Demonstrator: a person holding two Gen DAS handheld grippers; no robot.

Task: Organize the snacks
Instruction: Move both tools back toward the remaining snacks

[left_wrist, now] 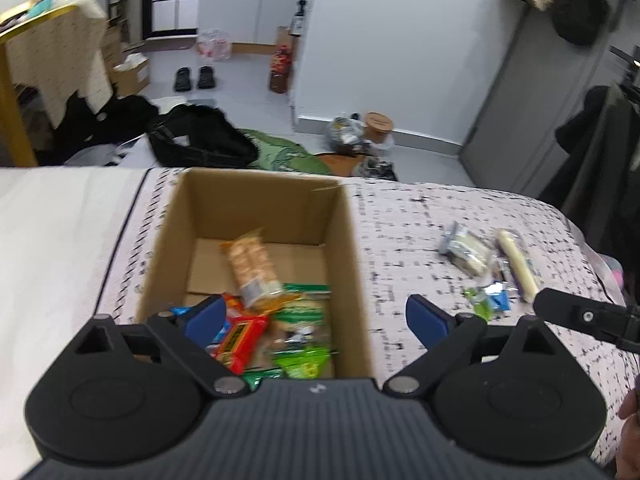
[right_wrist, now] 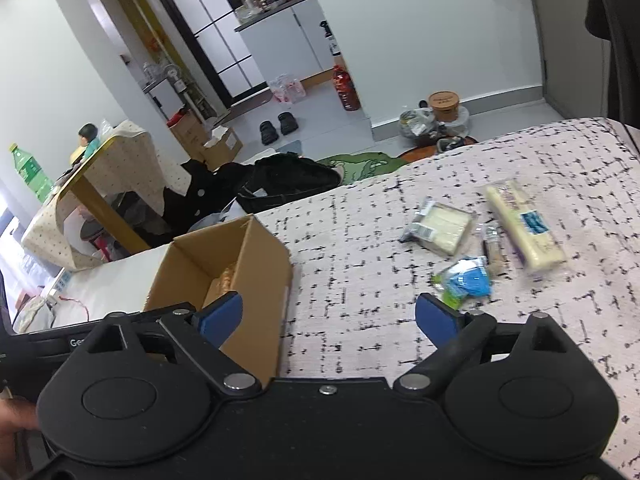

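We note both sets of jaws released, nothing between them. Left gripper [left_wrist: 316, 316] hangs over the box [left_wrist: 340, 248]; remaining snacks [right_wrist: 472, 240] lie loose ahead of the right gripper [right_wrist: 328, 316]. Risk, we judge: slick wrappers slipping from a shallow pinch.

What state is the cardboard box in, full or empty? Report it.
Partly filled. The open cardboard box holds an orange cracker pack and several wrappers at its near end, while bare floor shows behind them.

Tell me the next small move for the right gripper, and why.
Probably reach the right gripper, open and empty, toward the blue-and-green packet, the closest of the snacks left on the cloth outside the cardboard box.
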